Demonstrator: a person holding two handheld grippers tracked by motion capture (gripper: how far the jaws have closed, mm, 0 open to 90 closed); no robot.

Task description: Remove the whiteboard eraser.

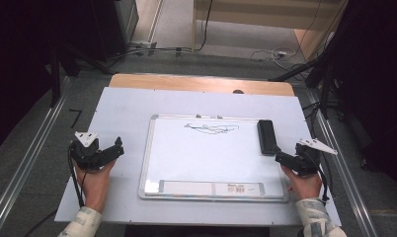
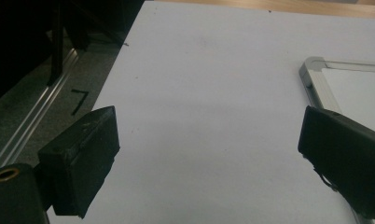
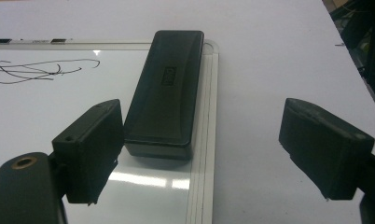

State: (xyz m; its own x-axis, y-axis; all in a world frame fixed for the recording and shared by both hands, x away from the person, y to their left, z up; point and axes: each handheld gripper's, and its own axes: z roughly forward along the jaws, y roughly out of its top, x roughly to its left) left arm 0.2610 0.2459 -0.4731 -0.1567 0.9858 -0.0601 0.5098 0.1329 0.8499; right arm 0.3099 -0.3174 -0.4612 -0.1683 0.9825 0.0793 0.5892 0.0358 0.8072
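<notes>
My jaws stand wide on both sides, with nothing between them. In the high view, my left gripper [image 1: 118, 147] sits at the lower left of the frame, over the pale sheet that covers the counter [image 1: 122, 106], well apart from the whiteboard [image 1: 206, 158] in the middle. My right gripper [image 1: 279, 156] is at the lower right, its tips just beside the near end of the black eraser [image 1: 267, 137], which lies along the right edge of the whiteboard. A dark scribble [image 1: 212, 129] marks the upper part of the board, left of the eraser.

In the left gripper view, my two black jaws rise from the lower left and lower right corners, far apart, with bare pale counter [image 2: 199, 107] between them. A corner of the whiteboard [image 2: 316, 70] shows at the right edge, above the right-hand jaw.

In the right gripper view, my jaws are again spread wide at the lower left and lower right. The eraser [image 3: 164, 88] lies in the middle of the frame, upper centre to centre, its near end just beside the left-hand jaw but not gripped. It rests on the whiteboard [image 3: 45, 116] next to the frame rail, and the scribble [image 3: 41, 69] sits at the upper left.
</notes>
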